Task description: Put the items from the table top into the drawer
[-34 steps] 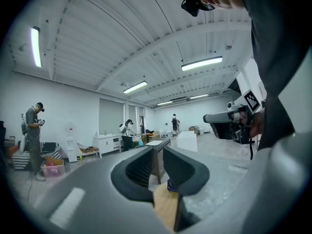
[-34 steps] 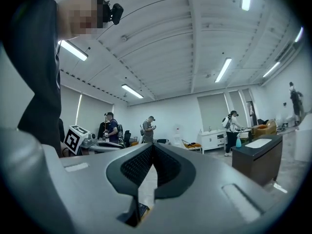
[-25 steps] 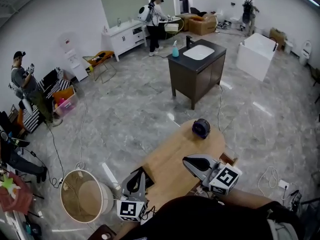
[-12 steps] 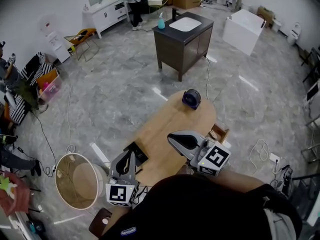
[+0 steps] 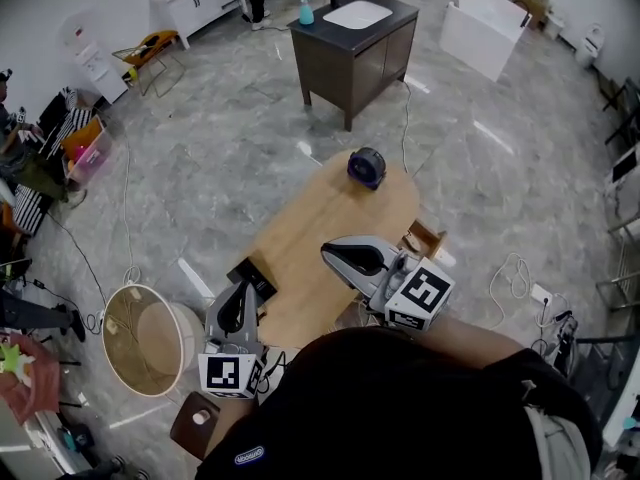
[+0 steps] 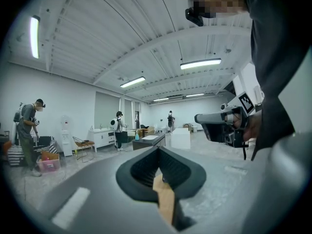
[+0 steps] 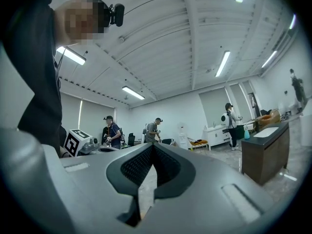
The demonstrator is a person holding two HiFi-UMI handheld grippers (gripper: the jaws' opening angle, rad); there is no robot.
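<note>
Wooden table (image 5: pixel 330 218) fills the middle. Over its near edge the right gripper (image 5: pixel 335 255) and left gripper (image 5: pixel 243 293) hang level, jaws pressed together on nothing, seemingly poised rather than grasping. Well beyond them, at the far end, sits the dark round item (image 5: pixel 366 166), outside any drawer.

A large showroom-like hall: grey marble-look floor (image 5: pixel 230 158), white walls, strip lights (image 7: pixel 223 63) under a ribbed ceiling. Well beyond the fingers (image 5: pixel 350 250) of the right gripper (image 5: pixel 326 252) stand a dark sink cabinet (image 5: pixel 350 43) and a white vanity (image 5: pixel 195 3). Cables (image 5: pixel 126 228) trail loose, and other people (image 7: pixel 153 129) stand about.
</note>
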